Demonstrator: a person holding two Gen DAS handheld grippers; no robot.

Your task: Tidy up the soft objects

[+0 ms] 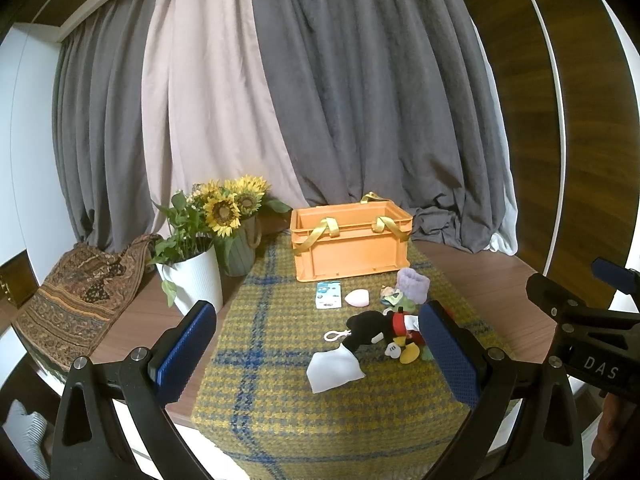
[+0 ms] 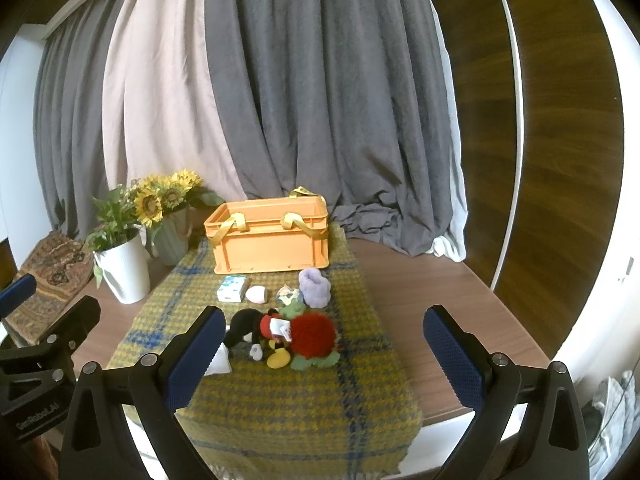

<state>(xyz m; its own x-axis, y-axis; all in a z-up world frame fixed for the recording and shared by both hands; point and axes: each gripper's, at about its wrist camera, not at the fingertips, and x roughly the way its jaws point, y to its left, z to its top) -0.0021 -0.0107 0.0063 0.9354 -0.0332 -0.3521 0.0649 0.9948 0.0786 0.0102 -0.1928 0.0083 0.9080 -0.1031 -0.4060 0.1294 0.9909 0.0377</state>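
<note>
Both grippers, left [image 1: 316,354] and right [image 2: 324,354], spread wide, fingers empty, hovering short of toys [image 2: 280,332]; crate [image 2: 272,240] behind, open-topped for loading.

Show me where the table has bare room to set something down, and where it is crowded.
Free: the plaid cloth nearest the grippers, in front of the mouse plush; the bare wood right of the cloth. Crowded: the strip between the orange crate and the plush, filled by a tissue pack, pink sponge and purple sock.
</note>
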